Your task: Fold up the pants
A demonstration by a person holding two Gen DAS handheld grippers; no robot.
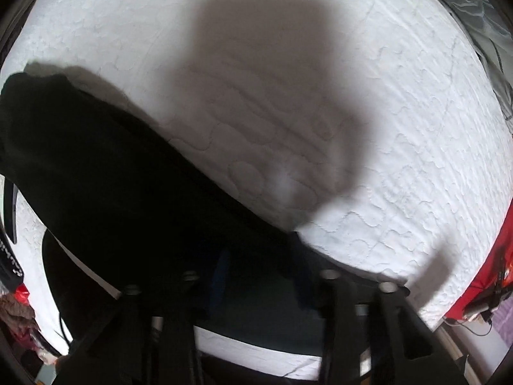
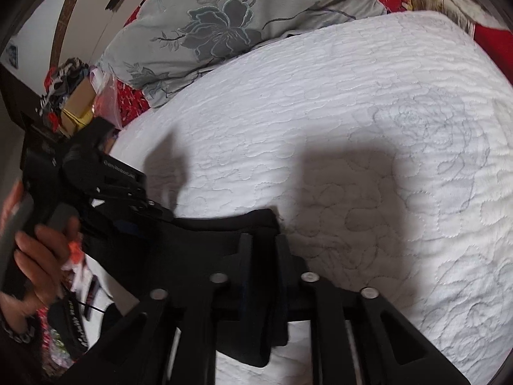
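The black pants [image 1: 105,173] hang in the air over a white quilted bed [image 1: 400,134], stretching from the lower middle to the far left in the left wrist view. My left gripper [image 1: 256,266] is shut on the pants' edge; its fingertips are lost in the dark cloth. In the right wrist view my right gripper [image 2: 261,240] is shut on the black pants [image 2: 205,240], held above the bed [image 2: 352,102]. The left gripper [image 2: 96,179] shows there at the left, in a hand, also gripping the cloth.
A grey floral pillow [image 2: 224,22] lies at the bed's far end. Red fabric [image 1: 490,269] sits at the bed's right side. A cluttered box [image 2: 77,102] and bags stand beside the bed. Dark clothing [image 1: 8,256] lies at the left edge.
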